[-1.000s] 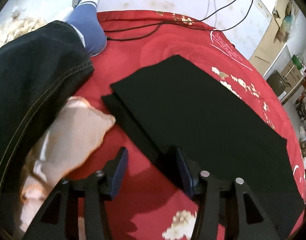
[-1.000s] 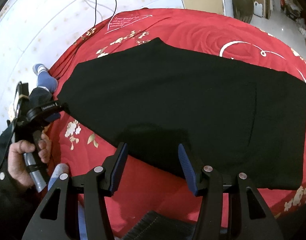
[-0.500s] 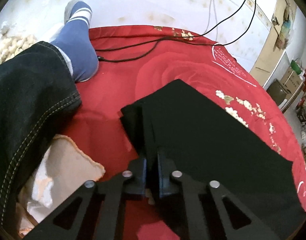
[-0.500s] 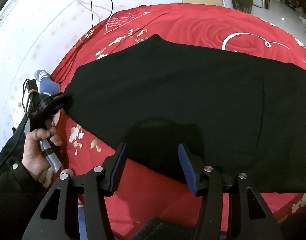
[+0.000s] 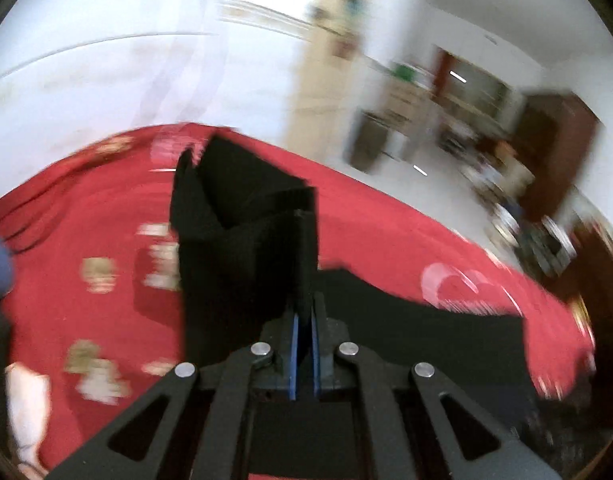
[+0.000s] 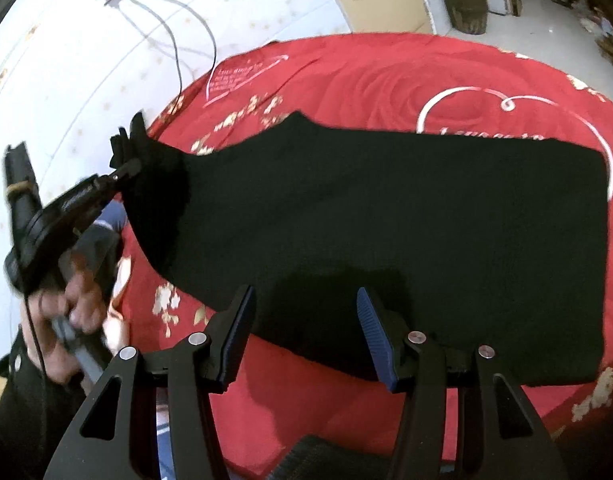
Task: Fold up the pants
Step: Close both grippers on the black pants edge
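**Pants end lifted, rest flat on bed**

Left wrist view, blurred: left gripper [image 5: 303,322] at lower centre, blue pads pressed together on a fold of black pants [image 5: 242,240]. Cloth raised in front of the lens, standing up through the middle of the frame; more black cloth low at right, lying on the red bedspread [image 5: 386,232]. Pale floral prints at left of the bedspread, white heart motif at right. Room furniture at upper right, too smeared to name.

Right wrist view, sharp: right gripper [image 6: 306,336] at lower centre, fingers wide apart, holding nothing, poised above the near edge of the pants [image 6: 386,216]. Pants spread flat across the middle of the red bedspread [image 6: 386,80], left end pulled up off the bed. At left of frame, left gripper [image 6: 124,166] clamped on that raised end, handle held in a hand [image 6: 72,308]. Cable [image 6: 178,28] on the white wall at upper left.
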The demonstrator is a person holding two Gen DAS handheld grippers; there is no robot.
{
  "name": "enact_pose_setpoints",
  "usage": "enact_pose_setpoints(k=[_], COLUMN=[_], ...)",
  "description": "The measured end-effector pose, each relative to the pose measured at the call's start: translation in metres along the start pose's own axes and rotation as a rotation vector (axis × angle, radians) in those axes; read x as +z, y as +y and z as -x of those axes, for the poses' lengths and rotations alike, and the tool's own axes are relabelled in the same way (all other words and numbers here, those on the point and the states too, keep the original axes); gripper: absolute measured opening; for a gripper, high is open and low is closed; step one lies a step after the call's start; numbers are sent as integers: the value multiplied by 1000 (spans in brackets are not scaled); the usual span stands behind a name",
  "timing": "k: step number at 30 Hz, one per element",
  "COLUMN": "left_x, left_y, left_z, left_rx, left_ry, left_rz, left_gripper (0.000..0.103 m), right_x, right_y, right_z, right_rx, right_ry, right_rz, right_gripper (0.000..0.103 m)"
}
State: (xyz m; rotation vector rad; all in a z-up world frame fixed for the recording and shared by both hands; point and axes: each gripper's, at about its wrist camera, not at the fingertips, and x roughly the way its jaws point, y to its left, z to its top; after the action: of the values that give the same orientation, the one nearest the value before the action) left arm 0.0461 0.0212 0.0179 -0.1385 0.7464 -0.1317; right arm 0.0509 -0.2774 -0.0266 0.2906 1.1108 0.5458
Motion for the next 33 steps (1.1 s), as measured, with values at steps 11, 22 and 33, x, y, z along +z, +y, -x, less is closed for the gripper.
enact_pose_setpoints(k=[11, 22, 33], left_x=[-55, -25, -45], left_y=[-53, 29, 64], left_z=[-50, -22, -52], left_rx=[-260, 88, 166], left_ry=[337, 201, 313], left_rz=[-43, 120, 215], left_gripper=[14, 28, 30], right_x=[8, 25, 36], right_y=[-20, -32, -49], right_z=[3, -32, -56], right_rx=[20, 68, 131], right_ry=[-3, 29, -18], right_rz=[-99, -151, -207], right_gripper=[53, 53, 53])
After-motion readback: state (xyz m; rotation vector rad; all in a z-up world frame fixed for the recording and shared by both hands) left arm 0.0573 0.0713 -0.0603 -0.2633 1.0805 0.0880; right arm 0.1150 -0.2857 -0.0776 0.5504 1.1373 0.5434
